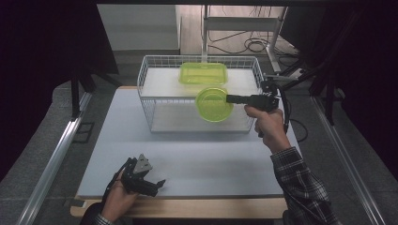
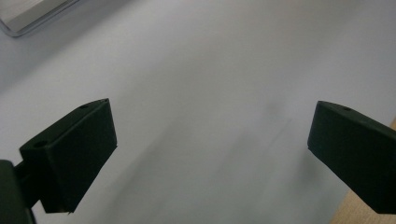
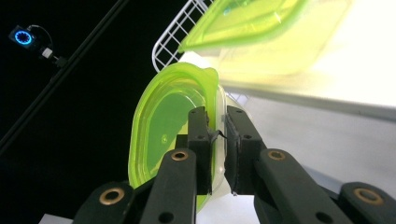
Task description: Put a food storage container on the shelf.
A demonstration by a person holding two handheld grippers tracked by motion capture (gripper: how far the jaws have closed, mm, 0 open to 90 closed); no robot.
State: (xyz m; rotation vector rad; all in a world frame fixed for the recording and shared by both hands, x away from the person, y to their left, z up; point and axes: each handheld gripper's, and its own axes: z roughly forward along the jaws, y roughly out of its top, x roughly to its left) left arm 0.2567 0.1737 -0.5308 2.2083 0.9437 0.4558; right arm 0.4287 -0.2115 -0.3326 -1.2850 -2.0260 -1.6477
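Gripping one round green container (image 1: 214, 104), right tool (image 1: 231, 98) (second rectangular container (image 1: 203, 73) in basket (image 1: 148, 77))

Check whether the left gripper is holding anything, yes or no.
No; the left gripper has its jaws wide apart with just bare table between them.

My high view: dim, dark surround, table (image 1: 187, 159) evenly lit from above, soft shadows only. Far floor brighter behind wire basket (image 1: 150, 79). Left gripper view: soft focus, pale surface washed flat, faint grey smears of shadow, black jaws lose detail. Right gripper view: rectangular green container (image 3: 271, 32) blurred and overexposed, white glare at right; round green container (image 3: 163, 126) glows translucent, background black
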